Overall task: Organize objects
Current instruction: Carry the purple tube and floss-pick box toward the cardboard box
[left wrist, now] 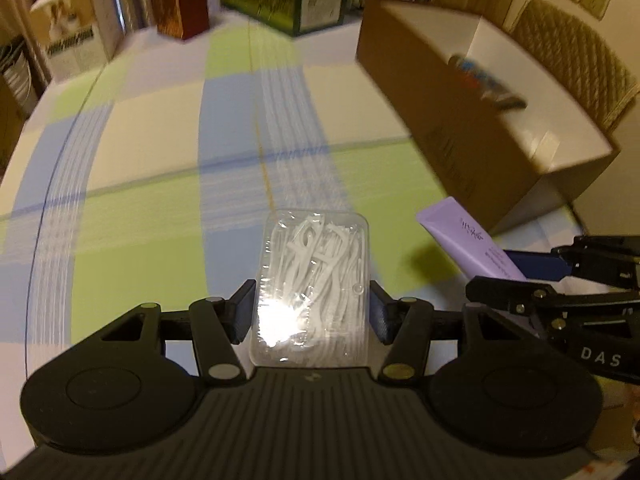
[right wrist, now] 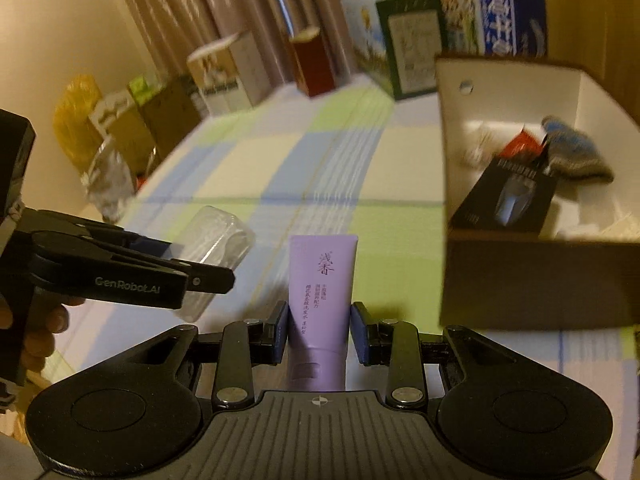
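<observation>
While a few items already lie in the open cardboard box (right wrist: 520,280), two are held above the checked tablecloth (left wrist: 160,152): the floss-pick case (left wrist: 312,284) clamped by the left gripper (left wrist: 312,304), the purple tube (right wrist: 320,300) by the right gripper (right wrist: 320,332); both remain to be boxed

Floss-pick case (left wrist: 310,288) clear glossy plastic; tube (right wrist: 320,304) matt lilac plastic.

Checked tablecloth (left wrist: 140,184), curtains (right wrist: 180,8), upright cartons (right wrist: 412,44), yellow bag (right wrist: 76,120)
</observation>
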`<state>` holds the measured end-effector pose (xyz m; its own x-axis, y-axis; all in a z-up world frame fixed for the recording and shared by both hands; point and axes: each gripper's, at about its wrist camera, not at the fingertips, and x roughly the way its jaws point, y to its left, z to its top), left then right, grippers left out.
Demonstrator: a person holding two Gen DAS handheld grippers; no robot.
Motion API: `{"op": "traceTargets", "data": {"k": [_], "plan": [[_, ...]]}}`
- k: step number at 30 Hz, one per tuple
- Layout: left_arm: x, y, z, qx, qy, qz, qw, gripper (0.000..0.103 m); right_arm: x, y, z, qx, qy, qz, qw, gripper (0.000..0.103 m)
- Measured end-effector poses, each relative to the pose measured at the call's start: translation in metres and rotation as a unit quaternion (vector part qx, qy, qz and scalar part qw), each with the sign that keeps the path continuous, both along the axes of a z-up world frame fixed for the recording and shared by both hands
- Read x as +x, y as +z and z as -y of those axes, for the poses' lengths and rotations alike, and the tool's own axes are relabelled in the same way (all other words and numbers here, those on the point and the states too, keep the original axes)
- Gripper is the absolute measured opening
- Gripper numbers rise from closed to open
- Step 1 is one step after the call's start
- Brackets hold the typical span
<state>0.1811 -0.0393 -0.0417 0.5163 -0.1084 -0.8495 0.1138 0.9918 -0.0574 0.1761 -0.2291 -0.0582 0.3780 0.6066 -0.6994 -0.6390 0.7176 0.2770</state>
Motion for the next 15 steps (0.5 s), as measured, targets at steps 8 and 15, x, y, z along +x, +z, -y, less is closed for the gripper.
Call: {"op": "traceTargets", "data": {"k": [8, 15], "plan": [[0.022, 0.043, 0.042, -0.019, -0.044, 0.051, 0.9976, 0.052, 0.019, 0.043, 0.035, 0.035, -0.047, 0.035, 0.998, 0.03], [0.056, 0.061, 0.093, -0.035, -0.077, 0.081, 0.9931, 0.052, 0.06, 0.065, 0.076, 0.039, -0.105, 0.06, 0.992, 0.03]]}}
